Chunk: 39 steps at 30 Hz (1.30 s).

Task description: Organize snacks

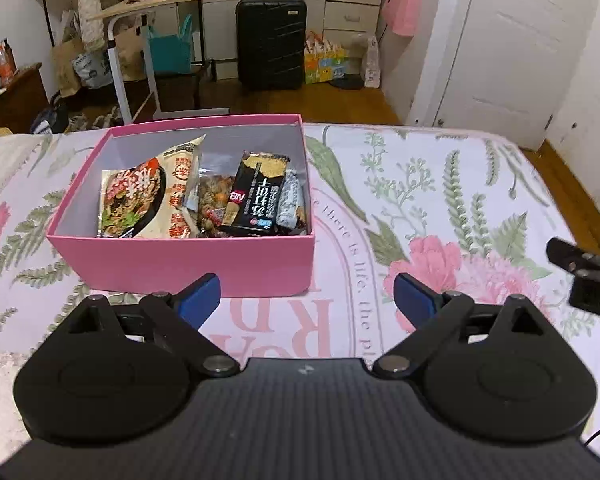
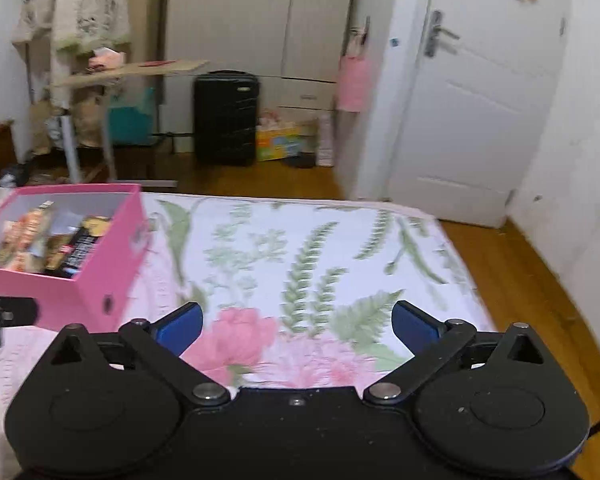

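Note:
A pink box (image 1: 188,264) stands on the flowered bedspread (image 1: 440,200). It holds a noodle packet (image 1: 148,196), a black cracker pack (image 1: 256,196), a clear bag of mixed snacks (image 1: 212,200) and a small wrapped bar (image 1: 290,204). My left gripper (image 1: 307,296) is open and empty, just in front of the box's near right corner. My right gripper (image 2: 296,322) is open and empty over the bedspread (image 2: 320,248), to the right of the box (image 2: 108,272). Part of the right gripper (image 1: 588,276) shows at the right edge of the left wrist view.
Beyond the bed's far edge are a wooden floor (image 1: 340,100), a black suitcase (image 1: 271,42), a small side table (image 1: 172,0) with bags under it, wardrobes and a white door (image 2: 472,120). The bed's right edge (image 2: 480,292) drops to the floor.

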Motion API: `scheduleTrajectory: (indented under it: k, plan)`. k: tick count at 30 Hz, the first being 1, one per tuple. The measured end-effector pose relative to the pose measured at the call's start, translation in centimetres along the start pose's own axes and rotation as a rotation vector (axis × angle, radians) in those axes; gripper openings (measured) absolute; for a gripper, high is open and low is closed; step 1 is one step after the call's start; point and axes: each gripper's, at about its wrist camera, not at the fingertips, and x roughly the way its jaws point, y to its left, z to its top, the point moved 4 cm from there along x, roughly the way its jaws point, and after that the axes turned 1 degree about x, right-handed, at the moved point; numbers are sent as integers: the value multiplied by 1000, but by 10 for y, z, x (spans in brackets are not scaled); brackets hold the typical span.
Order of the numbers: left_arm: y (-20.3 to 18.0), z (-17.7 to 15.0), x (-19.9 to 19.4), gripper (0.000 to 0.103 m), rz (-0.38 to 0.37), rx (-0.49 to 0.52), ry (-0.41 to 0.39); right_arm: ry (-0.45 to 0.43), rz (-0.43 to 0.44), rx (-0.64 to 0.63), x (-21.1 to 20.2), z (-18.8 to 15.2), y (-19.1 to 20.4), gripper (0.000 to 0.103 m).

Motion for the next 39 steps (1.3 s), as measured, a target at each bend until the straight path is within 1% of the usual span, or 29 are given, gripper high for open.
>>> scheduleTrajectory:
  k: [2,6,10,13,17,21,30,35,39]
  plan:
    - [3,0,-1,94,-9,-20,-5,-4,-11,4,1,-1,-1,102]
    - [7,0,-3,94,0,-34,-29,-3,41,46,0,-3,-3,102]
    - [9,-1,-6,94,38,-32,-55,-16,62,45,-5,-4,2,102]
    - [12,0,-12,94,76,-54,-74,-16,72,52,-8,-4,6,102]
    - [10,2,-21,94,63,-49,-94,-13,95,64,-13,-3,8,102]
    - [8,1,-24,94,52,-32,-87,-6,115,58,-16,-1,11,102]
    - [5,-3,-22,94,65,-17,-72,10,111,33,-16,-3,17,102]
    - [4,-6,-18,94,68,-9,-60,34,116,47,-14,-9,15,102]
    - [3,-7,-16,94,77,-19,-53,23,107,46,-15,-8,13,102]
